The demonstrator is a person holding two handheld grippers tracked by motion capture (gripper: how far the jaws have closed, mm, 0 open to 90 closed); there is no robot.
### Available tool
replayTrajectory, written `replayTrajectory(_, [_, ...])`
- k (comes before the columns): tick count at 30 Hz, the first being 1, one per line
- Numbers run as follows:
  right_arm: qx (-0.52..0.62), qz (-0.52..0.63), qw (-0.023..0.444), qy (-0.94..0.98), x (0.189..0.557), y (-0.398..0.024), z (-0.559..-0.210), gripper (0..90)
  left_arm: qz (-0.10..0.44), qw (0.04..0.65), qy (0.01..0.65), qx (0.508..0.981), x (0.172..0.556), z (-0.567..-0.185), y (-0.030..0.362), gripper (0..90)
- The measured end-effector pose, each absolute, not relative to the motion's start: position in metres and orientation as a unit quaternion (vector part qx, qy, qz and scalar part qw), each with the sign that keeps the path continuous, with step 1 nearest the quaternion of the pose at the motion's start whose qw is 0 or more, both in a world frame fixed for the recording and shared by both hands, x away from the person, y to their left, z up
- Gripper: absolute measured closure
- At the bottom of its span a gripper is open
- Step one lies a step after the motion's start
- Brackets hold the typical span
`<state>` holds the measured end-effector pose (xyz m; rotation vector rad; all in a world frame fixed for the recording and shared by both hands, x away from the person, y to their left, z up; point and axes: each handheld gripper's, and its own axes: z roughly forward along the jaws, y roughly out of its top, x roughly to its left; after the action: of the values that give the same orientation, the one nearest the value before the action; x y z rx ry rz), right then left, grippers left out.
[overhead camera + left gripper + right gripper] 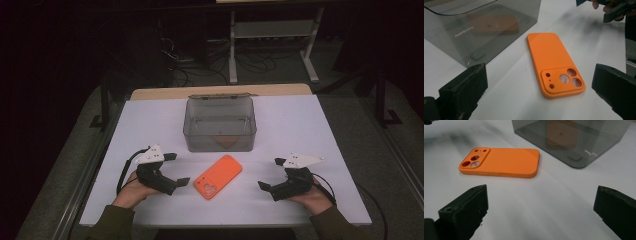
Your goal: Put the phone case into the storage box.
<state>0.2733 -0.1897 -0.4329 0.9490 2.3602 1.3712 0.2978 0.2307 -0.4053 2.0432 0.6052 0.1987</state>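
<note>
Orange phone case (218, 176) lies flat on the white counter (300, 130), back face up, camera cut-outs at the end nearer the person. It sits just in front of the smoky clear plastic box (220, 123), close to it but apart. The case lies slanted, its plain end pointing toward the box's right front corner.

Box: lid open at the back, a brownish flat item visible through its wall on the bottom; what it is cannot be told.

Left gripper (176, 169): held in the left hand (131, 192) at the counter's near left, jaws released and spread wide, grasping nothing. In the left gripper view the case lies between and beyond the two jaws, untouched.

Right gripper (272, 173): held in the right hand (314, 197) at the near right, jaws likewise spread wide and empty. In the right gripper view the case lies ahead to the left, well clear of both jaws.

Both grippers point inward toward the case, one on each side of it.
</note>
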Motion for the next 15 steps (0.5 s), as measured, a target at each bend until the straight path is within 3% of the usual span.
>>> replayTrajectory(15, [0.326,0.469,0.125,0.811,0.2736,-0.1897,-0.4334,0.0,0.085,0.482,0.246,0.837,0.2997,-0.4012,0.2229,0.0])
